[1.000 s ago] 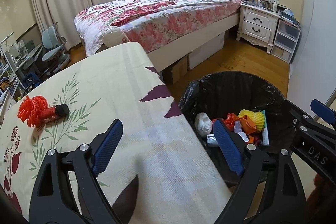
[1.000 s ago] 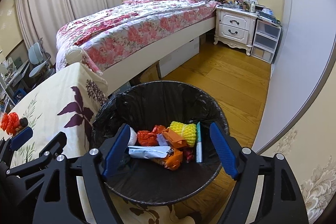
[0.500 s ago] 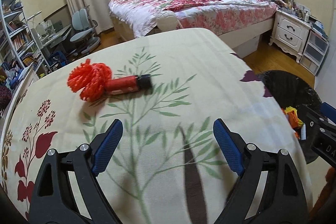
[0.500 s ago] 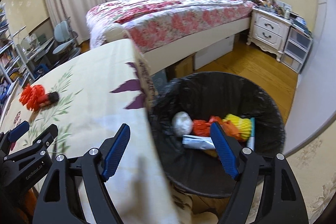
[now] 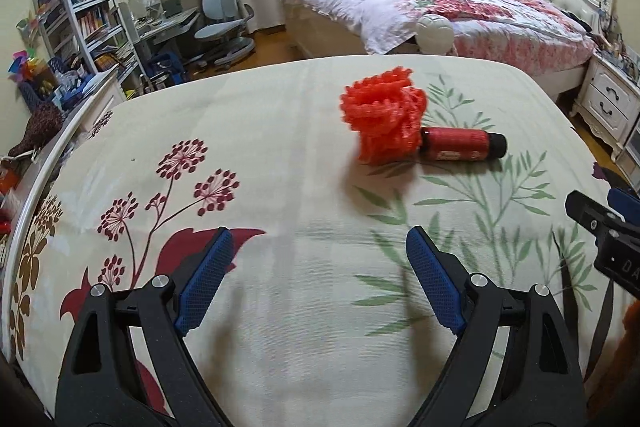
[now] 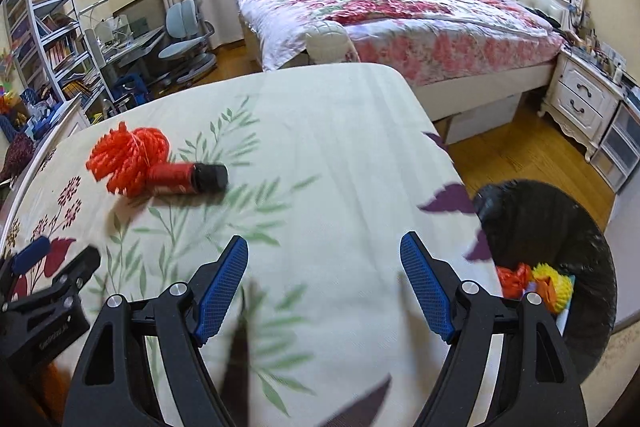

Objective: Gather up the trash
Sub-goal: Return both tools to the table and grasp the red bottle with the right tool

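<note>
With both the left gripper (image 5: 316, 279) and the right gripper (image 6: 324, 285) agape and empty, the red bottle (image 5: 460, 145) lay at the surface's (image 5: 280, 147) far side touching the orange mesh ball (image 5: 384, 119); it looked light, rigid, likely slippery, best pinched across its middle.

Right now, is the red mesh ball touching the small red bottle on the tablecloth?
Touching. The left wrist view shows the red mesh ball pressed against the base end of the lying red bottle, with no cloth showing between them.

Matt printed cloth tablecloth (image 5: 280, 155), orange foam netting (image 5: 384, 119) (knobbly), glossy black bin liner (image 6: 560, 219)
</note>
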